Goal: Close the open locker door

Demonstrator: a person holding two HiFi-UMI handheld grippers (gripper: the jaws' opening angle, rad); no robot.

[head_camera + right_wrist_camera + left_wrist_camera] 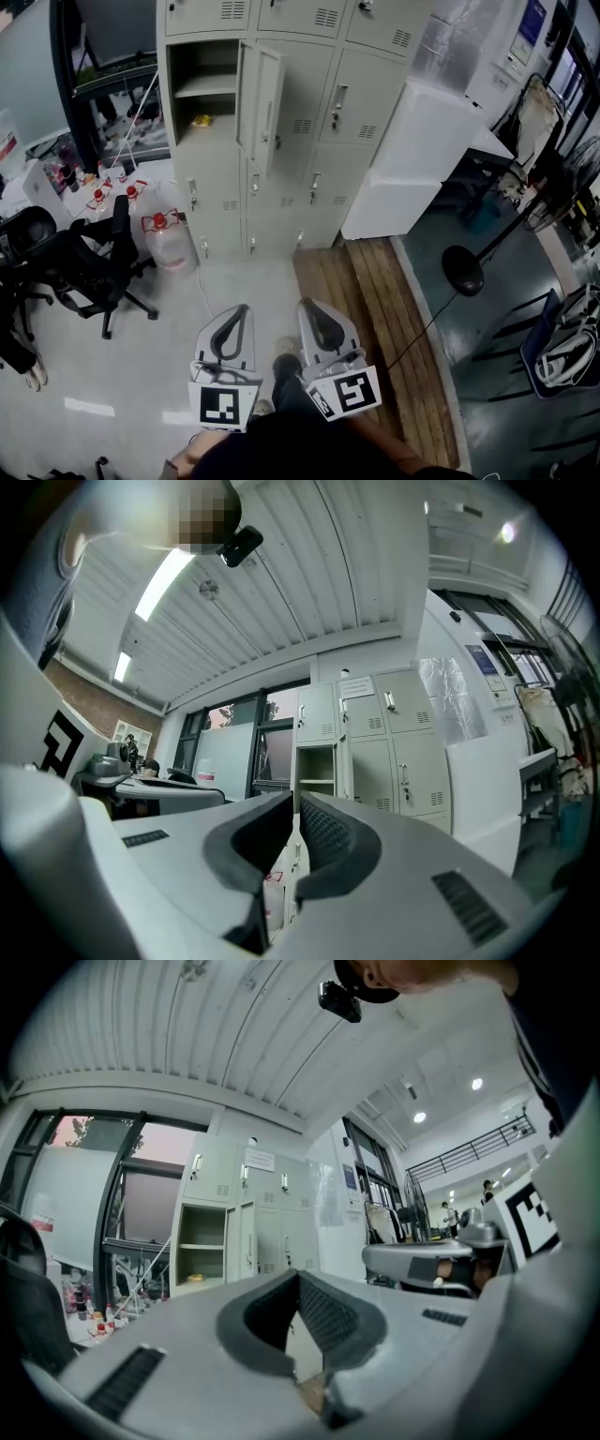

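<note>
Locker door [260, 108] ajar — left tongs [239, 311], right tongs [309, 306] closed.

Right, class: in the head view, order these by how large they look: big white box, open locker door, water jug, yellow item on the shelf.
1. big white box
2. open locker door
3. water jug
4. yellow item

A pale glossy floor [122, 375] is reflecting overhead light. To the right it is giving way to wooden boards [375, 309], then dark green flooring [497, 347]. A black office chair [89, 262] is standing at left, near water jugs [169, 239]. A strip light [169, 574] is glowing on the ribbed ceiling [309, 583]. Tall windows [159, 1147] are showing pinkish sky.
</note>
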